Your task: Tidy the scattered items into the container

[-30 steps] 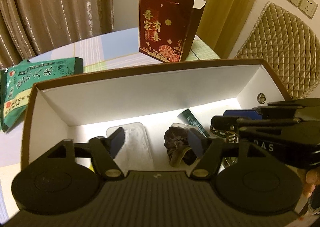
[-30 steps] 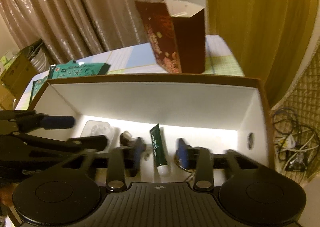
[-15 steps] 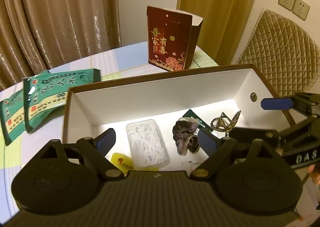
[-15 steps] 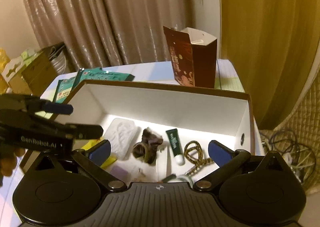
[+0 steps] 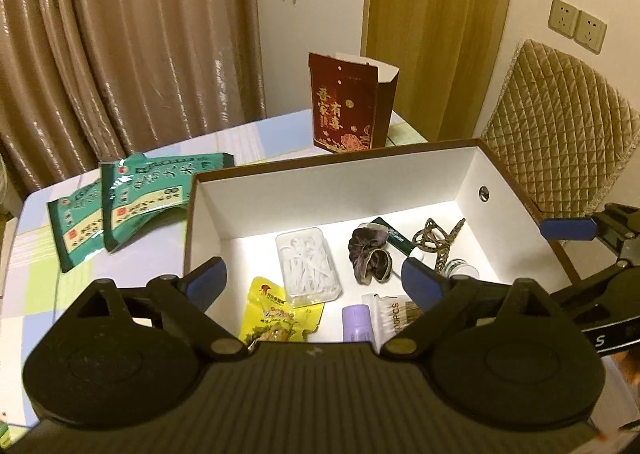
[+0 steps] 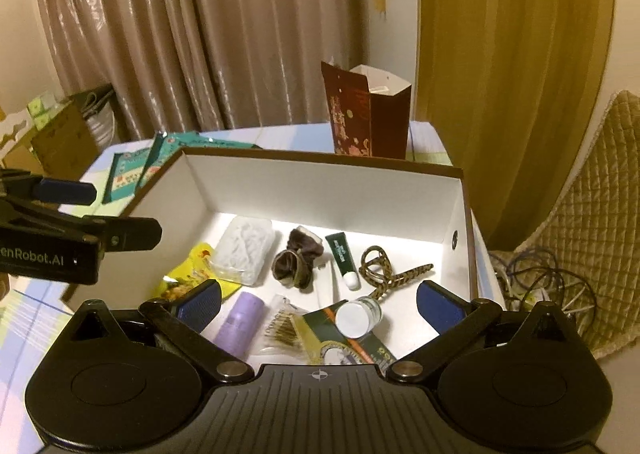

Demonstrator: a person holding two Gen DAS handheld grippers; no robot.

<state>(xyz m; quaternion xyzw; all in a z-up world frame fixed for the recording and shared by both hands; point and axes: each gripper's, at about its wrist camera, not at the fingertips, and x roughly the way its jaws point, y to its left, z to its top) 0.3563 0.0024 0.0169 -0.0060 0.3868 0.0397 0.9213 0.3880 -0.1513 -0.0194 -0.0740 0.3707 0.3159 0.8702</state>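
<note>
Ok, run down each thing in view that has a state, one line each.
Left gripper: jaws opening, nothing between them.
Right gripper: open, empty.
Box: lidless, items inside.
Red gift bag: upright, top open.
Green tube: capped, lying flat.
Small jar: capped, on its side.

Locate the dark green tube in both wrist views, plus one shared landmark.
Left wrist: dark green tube on the box floor, right of centre, partly behind the brown scrunchie.
Right wrist: tube mid-frame, fully visible, white cap towards the camera.
Shared landmark: red gift bag standing behind the box.
</note>
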